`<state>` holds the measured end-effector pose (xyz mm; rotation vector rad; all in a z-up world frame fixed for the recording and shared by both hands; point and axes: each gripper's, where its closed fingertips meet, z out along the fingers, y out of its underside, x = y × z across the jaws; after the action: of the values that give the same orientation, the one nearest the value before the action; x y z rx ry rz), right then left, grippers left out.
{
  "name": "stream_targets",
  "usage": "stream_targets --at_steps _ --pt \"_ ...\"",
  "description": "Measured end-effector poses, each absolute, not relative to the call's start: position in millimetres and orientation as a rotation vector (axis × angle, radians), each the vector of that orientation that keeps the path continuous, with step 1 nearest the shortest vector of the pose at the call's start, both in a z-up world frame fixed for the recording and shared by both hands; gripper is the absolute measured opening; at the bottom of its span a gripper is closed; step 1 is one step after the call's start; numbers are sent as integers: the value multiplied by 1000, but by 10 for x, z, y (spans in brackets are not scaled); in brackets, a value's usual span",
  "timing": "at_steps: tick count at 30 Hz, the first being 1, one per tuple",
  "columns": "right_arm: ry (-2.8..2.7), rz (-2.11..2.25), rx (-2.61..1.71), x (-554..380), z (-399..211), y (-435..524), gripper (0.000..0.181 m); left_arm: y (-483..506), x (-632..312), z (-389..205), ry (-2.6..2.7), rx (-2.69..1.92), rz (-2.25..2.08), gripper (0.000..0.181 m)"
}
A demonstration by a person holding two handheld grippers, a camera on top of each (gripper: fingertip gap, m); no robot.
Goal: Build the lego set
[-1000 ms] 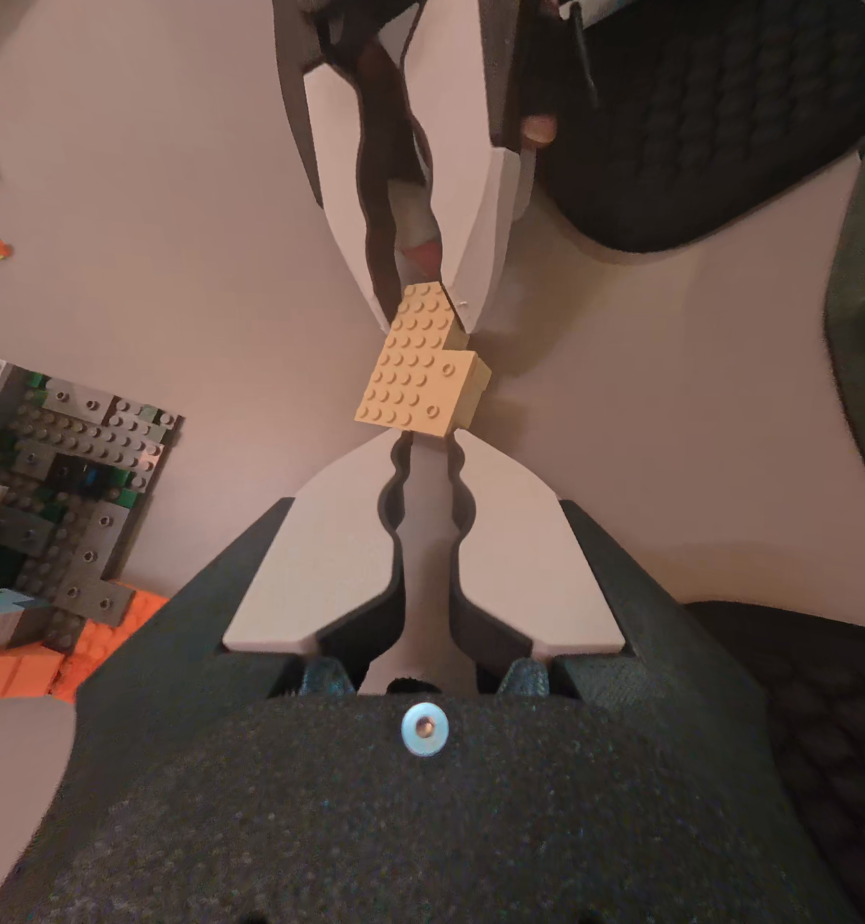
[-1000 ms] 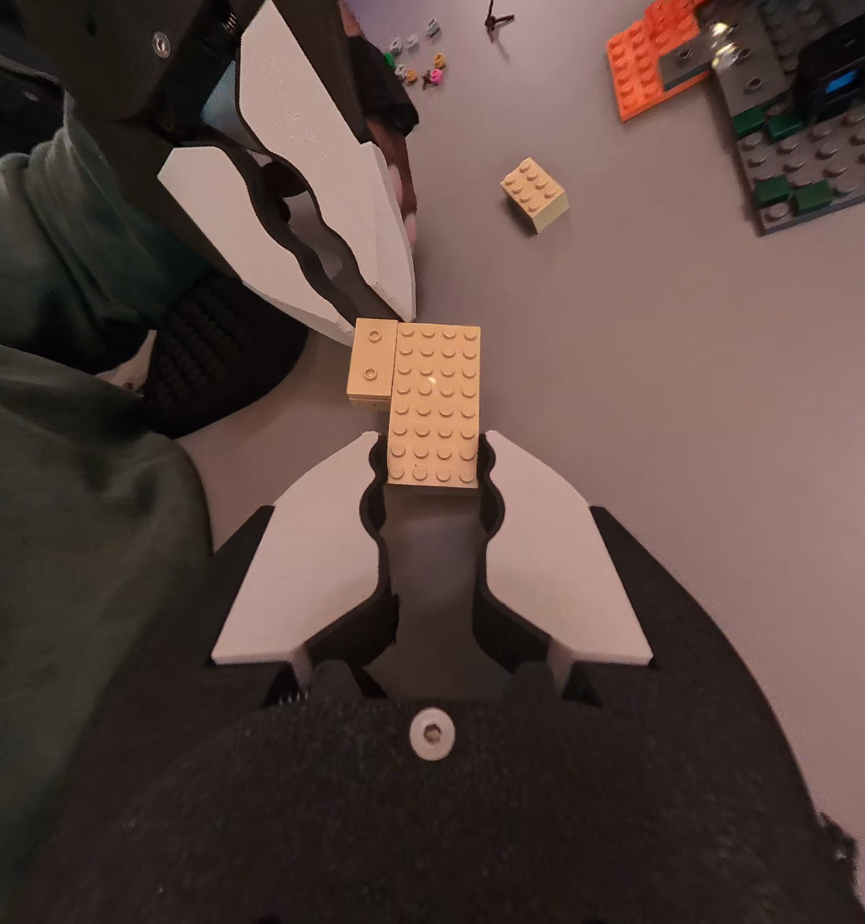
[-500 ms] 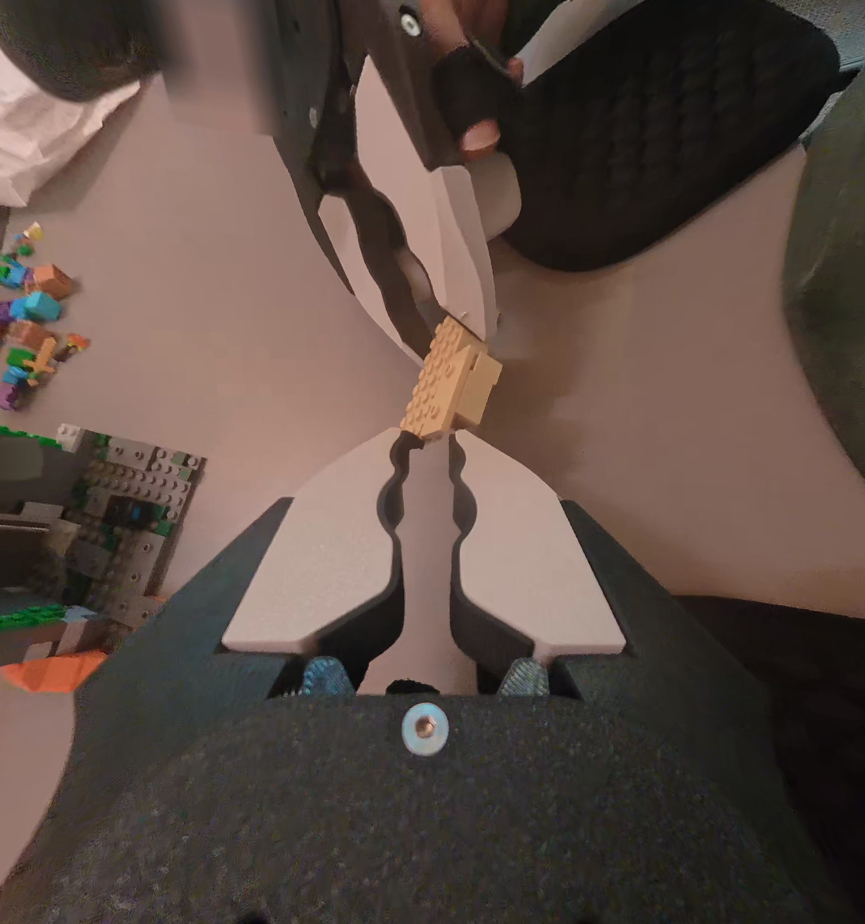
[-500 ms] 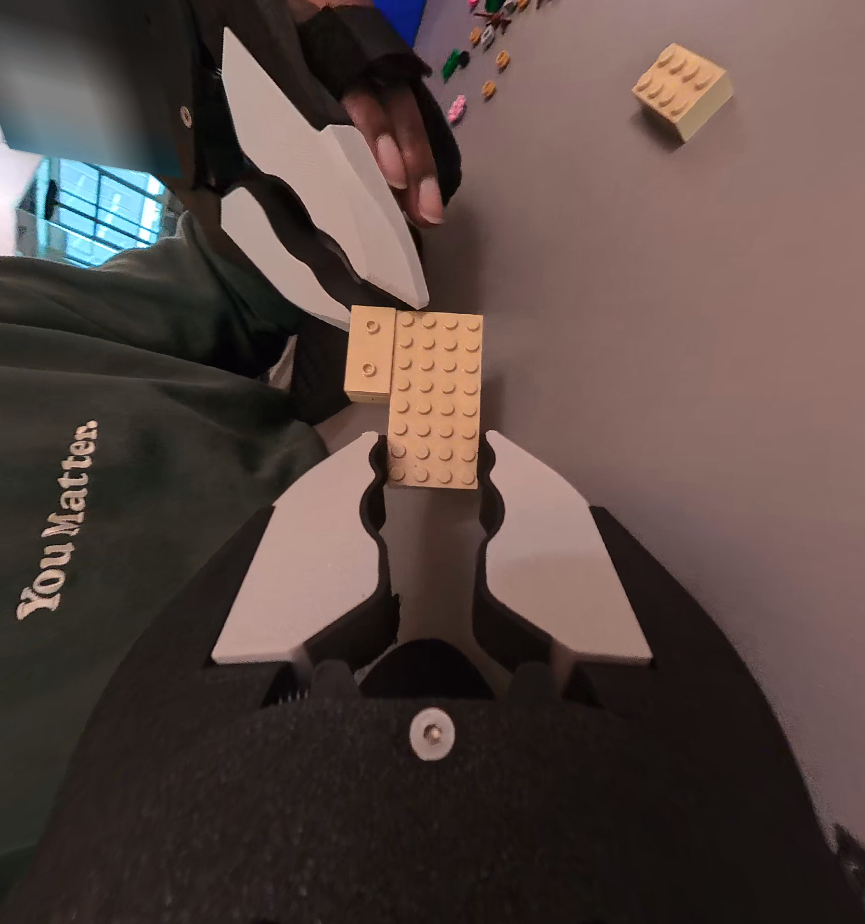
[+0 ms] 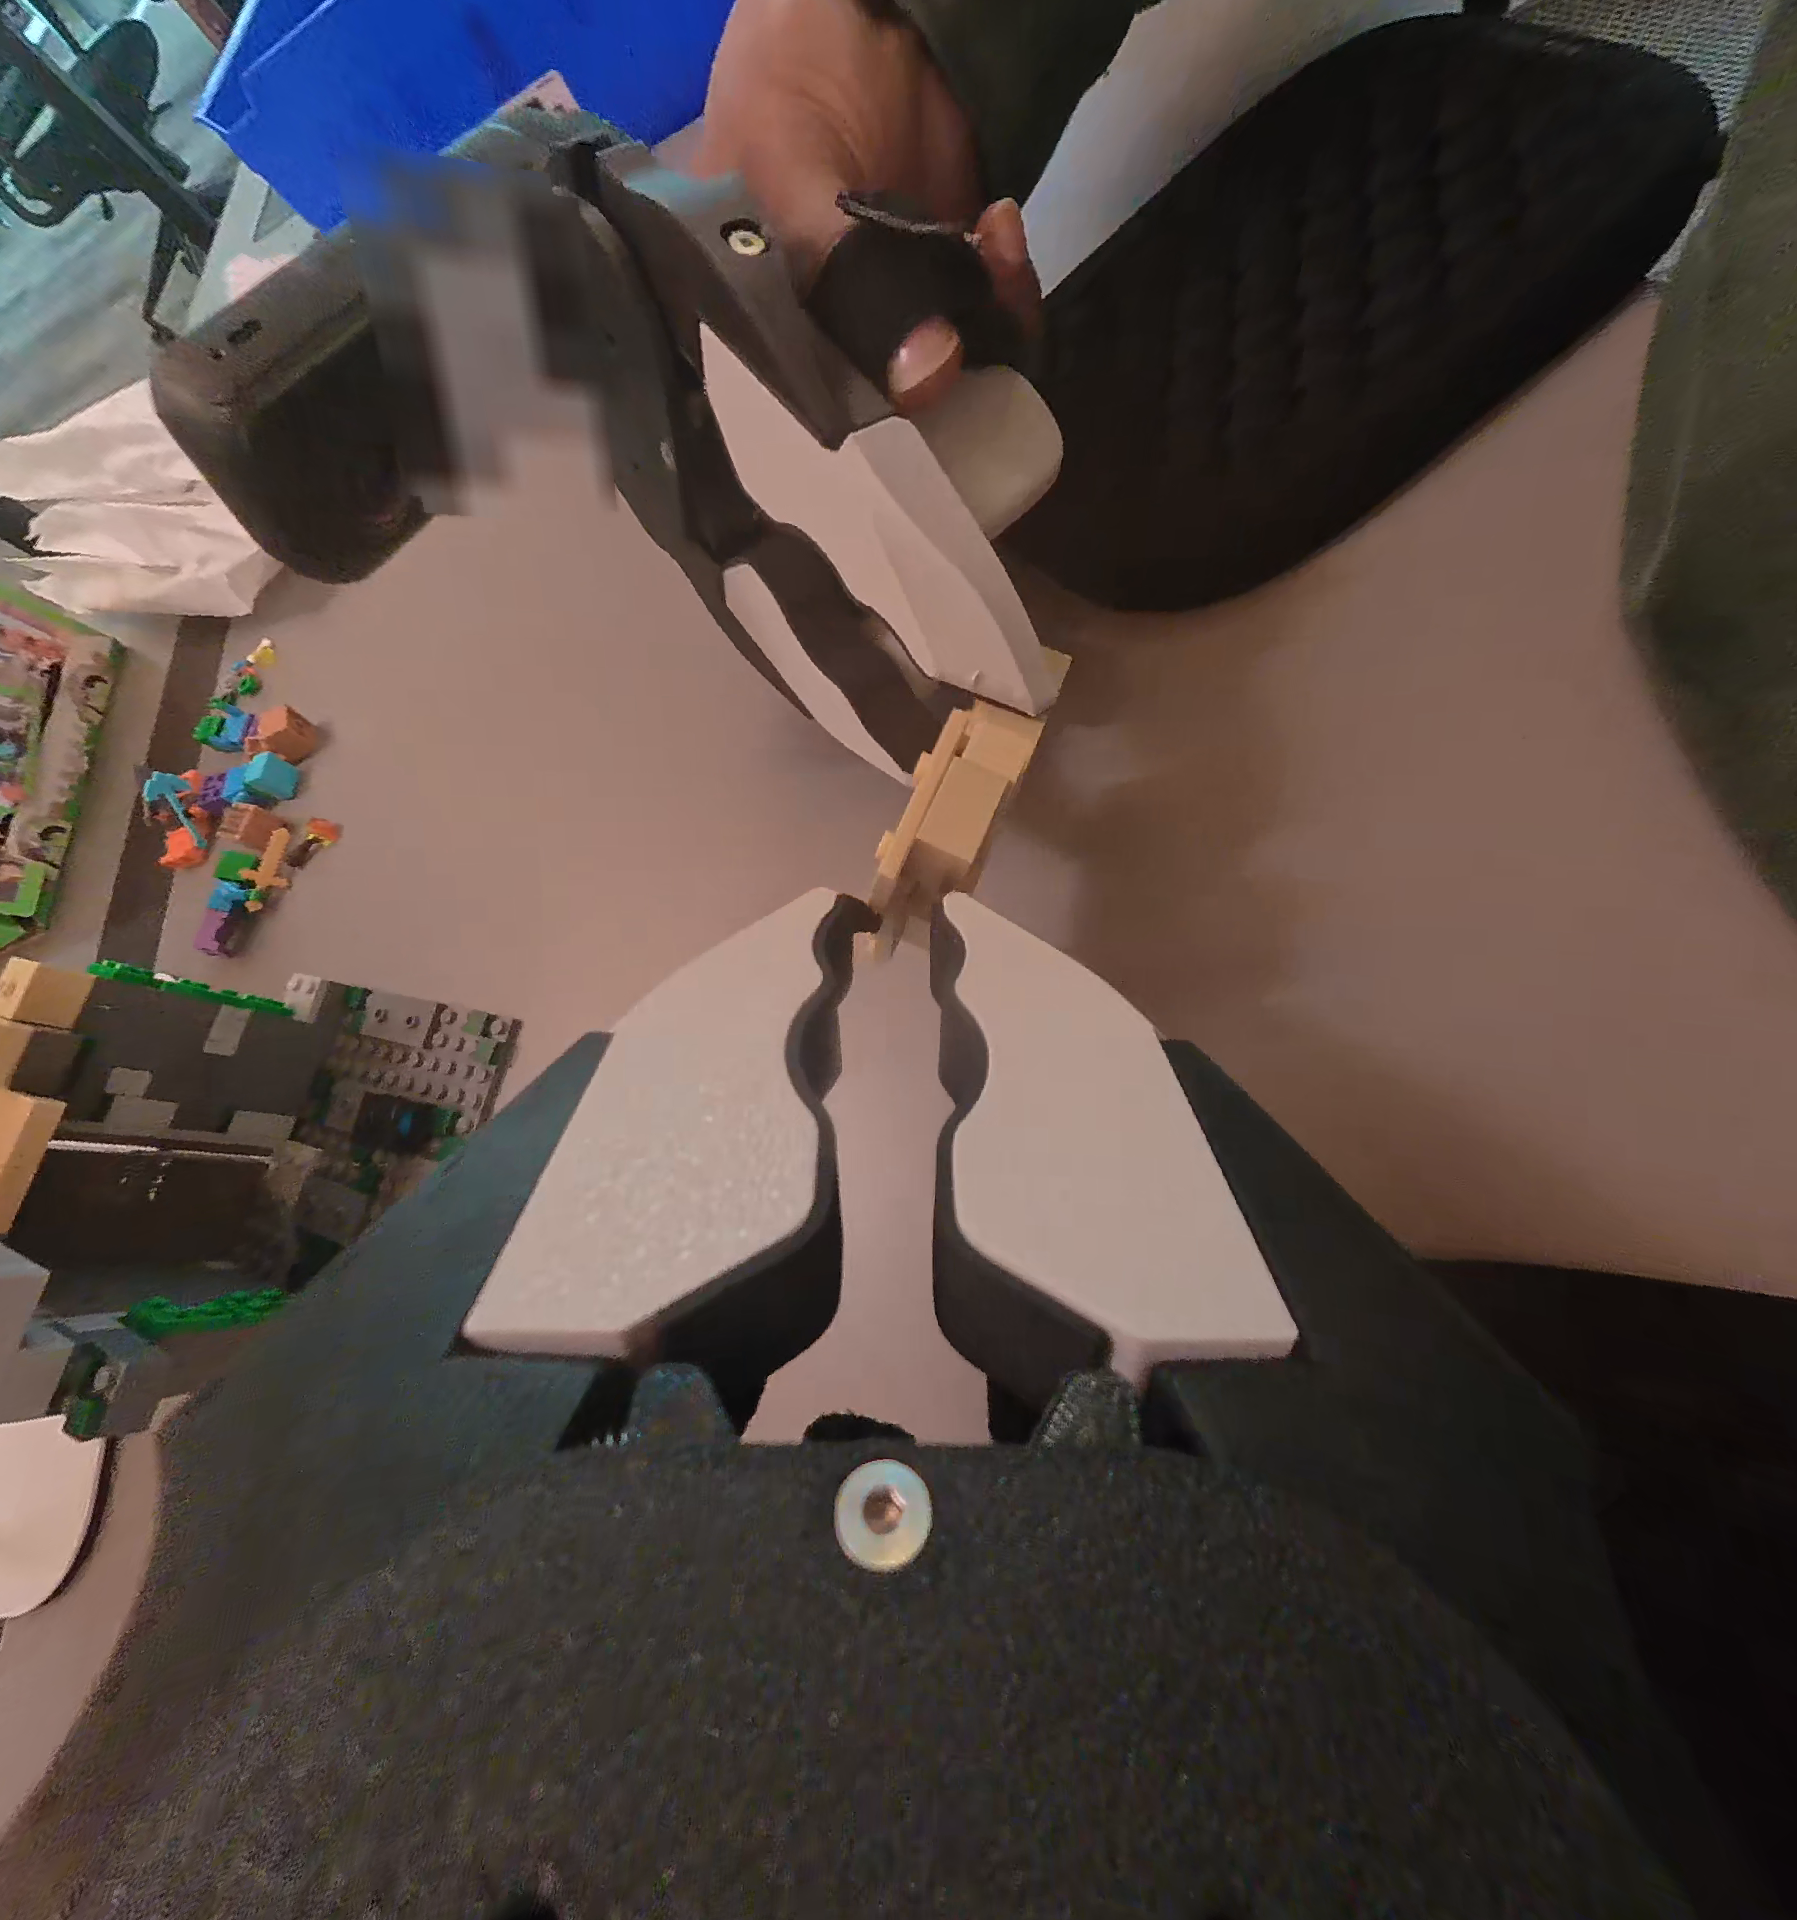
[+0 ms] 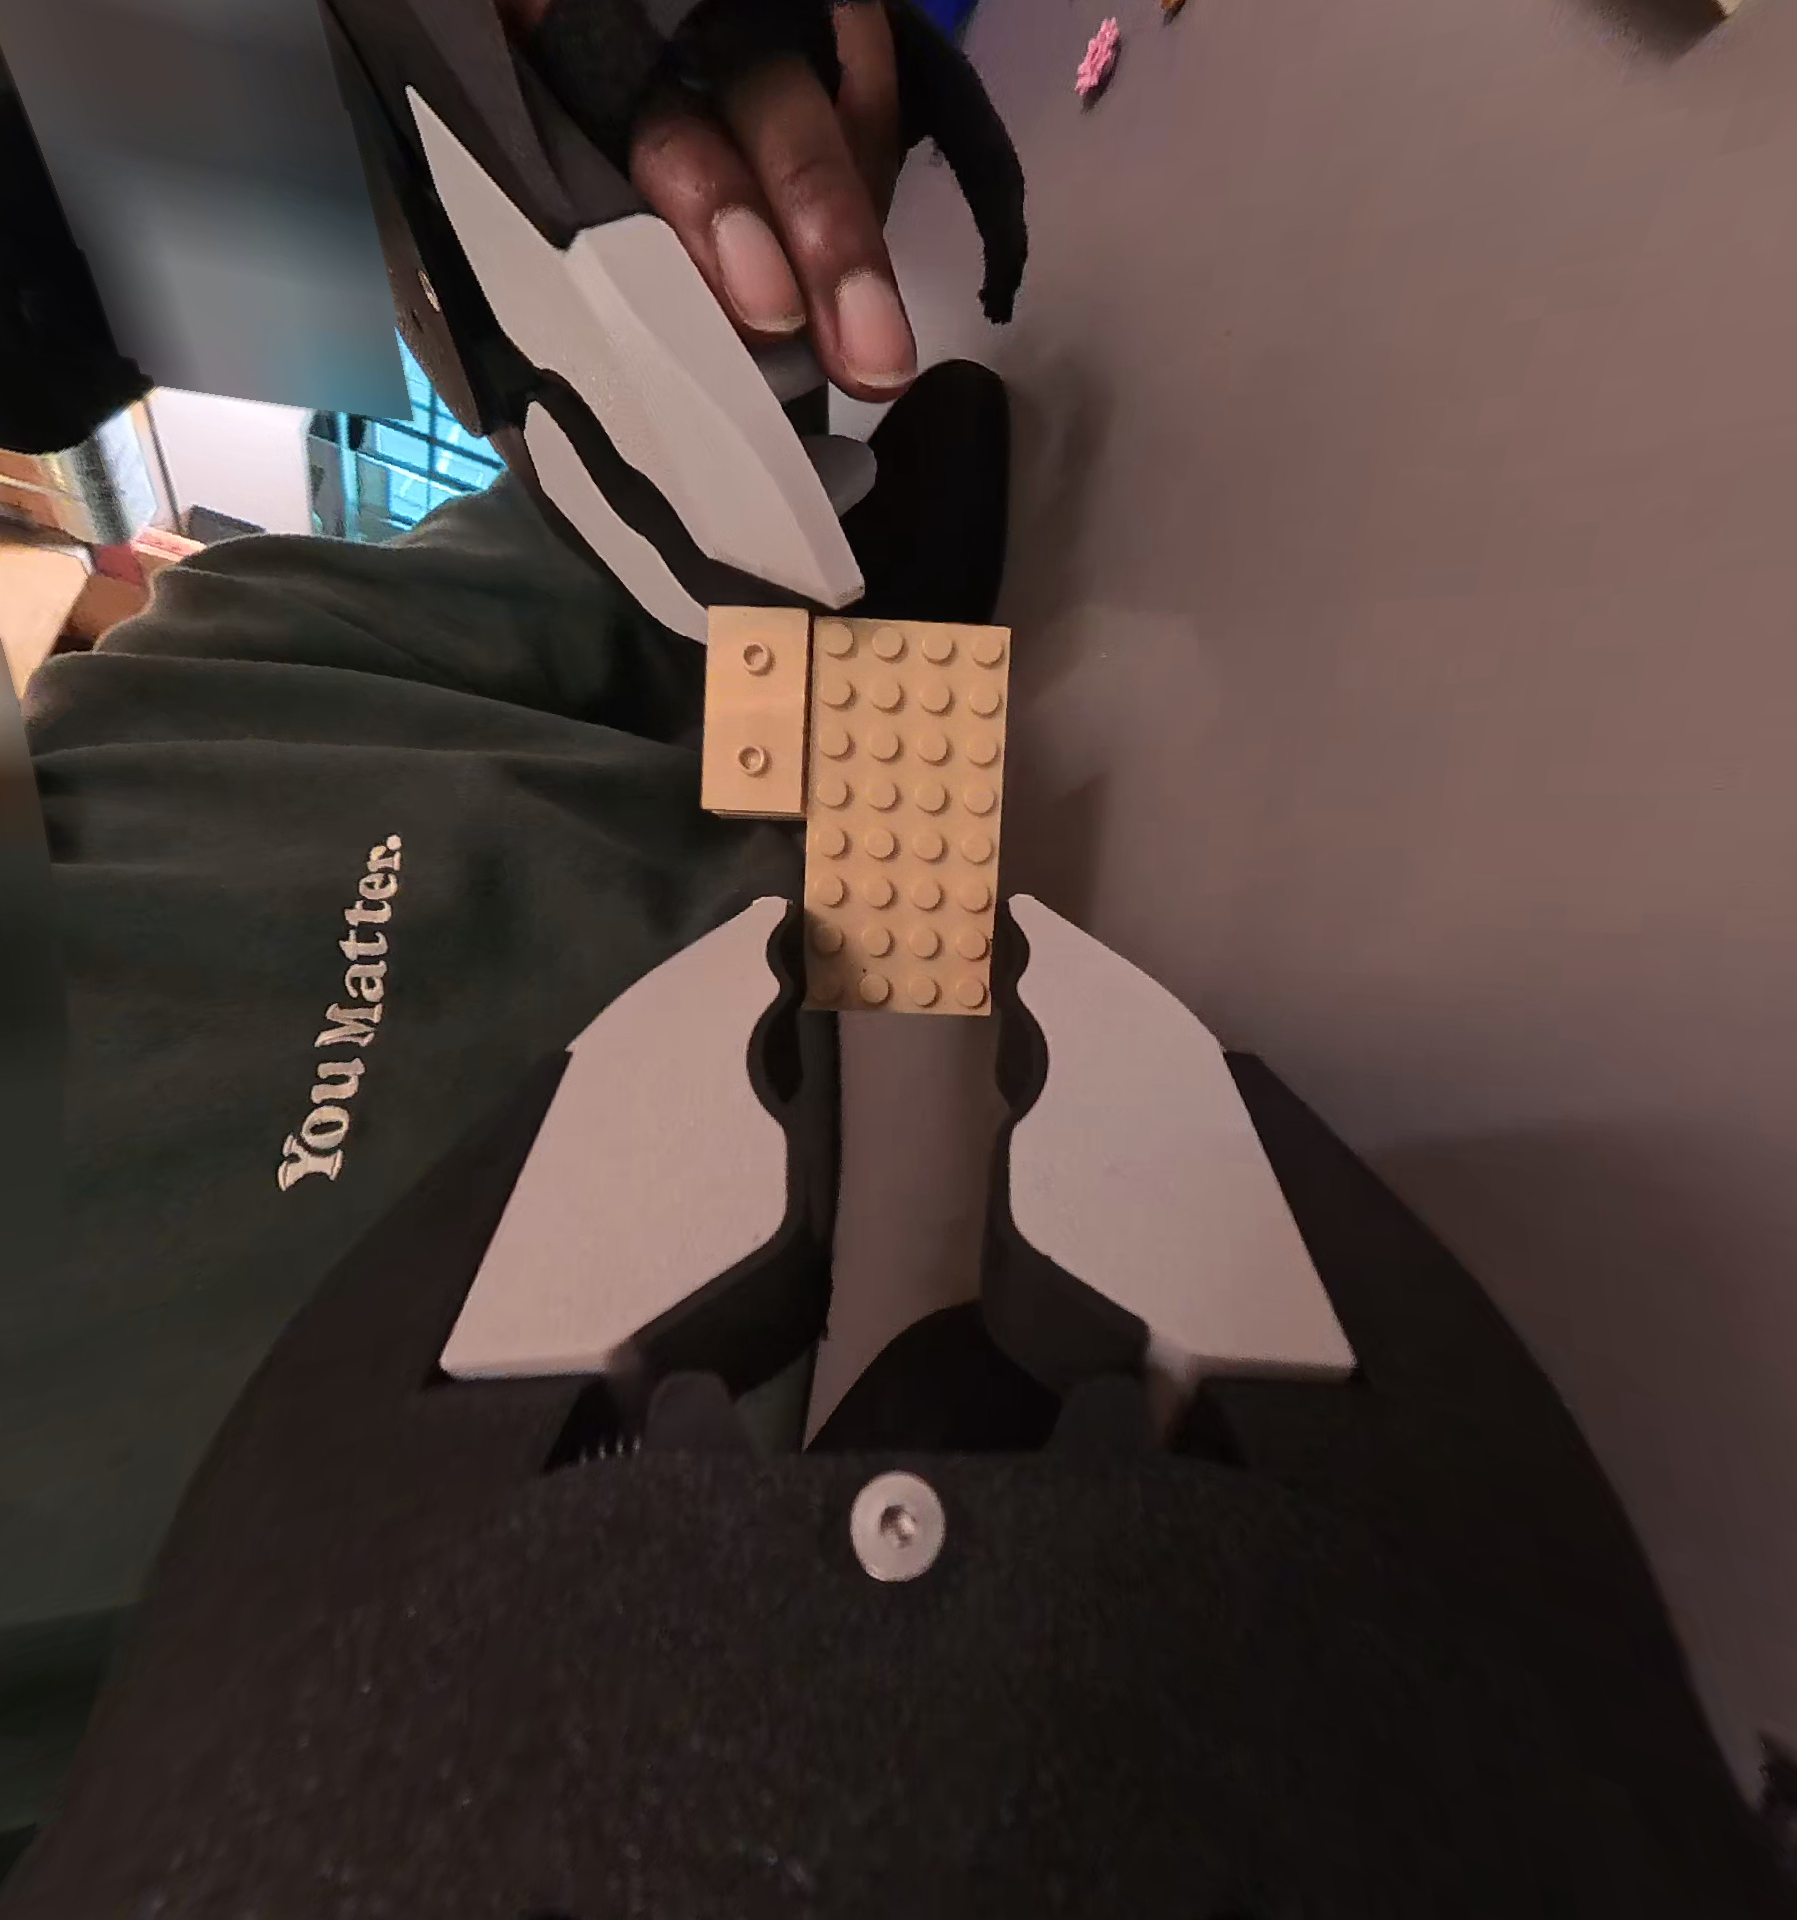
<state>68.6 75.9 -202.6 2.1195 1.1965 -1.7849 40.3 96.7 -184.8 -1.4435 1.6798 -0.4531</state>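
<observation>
A tan studded plate (image 6: 904,821) with a small tan two-stud brick (image 6: 754,717) on its left side is held off the table. My right gripper (image 6: 899,909) is shut on the plate's near end, clamping its two long sides. In the left wrist view the same assembly (image 5: 961,810) shows edge-on, with the right gripper (image 5: 967,727) on its far end. My left gripper (image 5: 886,909) has its jaws a narrow gap apart, and the assembly's near end pokes into that gap. In the right wrist view the left gripper (image 6: 769,613) straddles the small brick's top edge.
A partly built grey and green Lego model (image 5: 250,1091) stands at the left, with loose minifigures and small pieces (image 5: 239,790) and a green box (image 5: 0,769) beyond it. A black cushion (image 5: 1341,312) lies at the back right. A person's green sweatshirt (image 6: 250,935) fills the left. Spacing between my two grippers at the tips: around 5 cm.
Both grippers rose and tilted, and the assembly turned from face-on to edge-on in the left wrist view. The right grip and the left jaw gap look unchanged.
</observation>
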Motion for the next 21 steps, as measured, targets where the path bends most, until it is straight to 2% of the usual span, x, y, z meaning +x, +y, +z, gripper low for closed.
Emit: stream_targets --at_steps 21 --pt "1162 -1876 2130 658 -1949 824 34 1083 416 -1743 1540 -1477 -441 17"
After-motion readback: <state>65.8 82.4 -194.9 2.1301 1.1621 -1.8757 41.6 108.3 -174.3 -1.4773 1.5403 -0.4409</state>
